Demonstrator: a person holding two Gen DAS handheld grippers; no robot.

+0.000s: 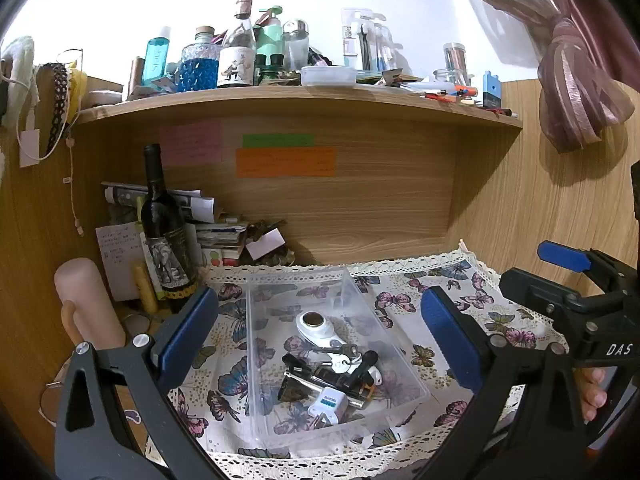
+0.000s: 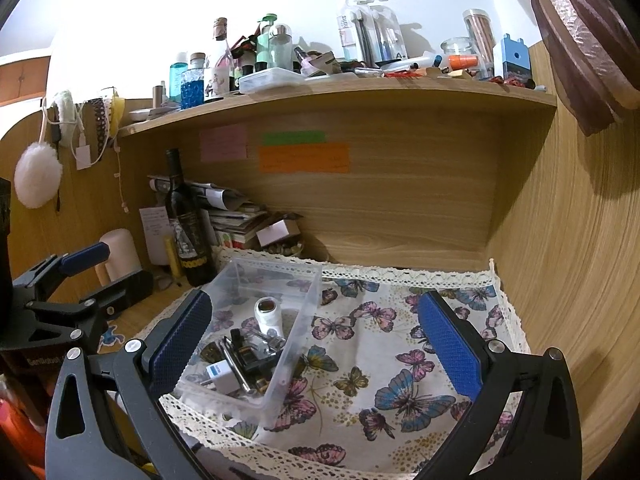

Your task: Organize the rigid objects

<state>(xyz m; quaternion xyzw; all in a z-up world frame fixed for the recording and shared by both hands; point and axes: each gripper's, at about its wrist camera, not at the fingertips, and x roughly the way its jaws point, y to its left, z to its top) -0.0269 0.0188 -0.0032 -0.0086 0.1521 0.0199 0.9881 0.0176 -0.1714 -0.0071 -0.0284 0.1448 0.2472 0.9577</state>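
Clear plastic bin on butterfly cloth, centre of left wrist view. Contents: white round gadget, keys, binder clips, white charger.
Left gripper: fingers wide apart, empty, straddling bin.
Right gripper: fingers wide apart, empty; bin at 9 o'clock, beside left finger.
Wine bottle at 10 o'clock of bin.

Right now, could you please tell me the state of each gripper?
Left gripper: open, holding nothing, above the clear plastic box.
Right gripper: open, holding nothing, over the butterfly cloth.
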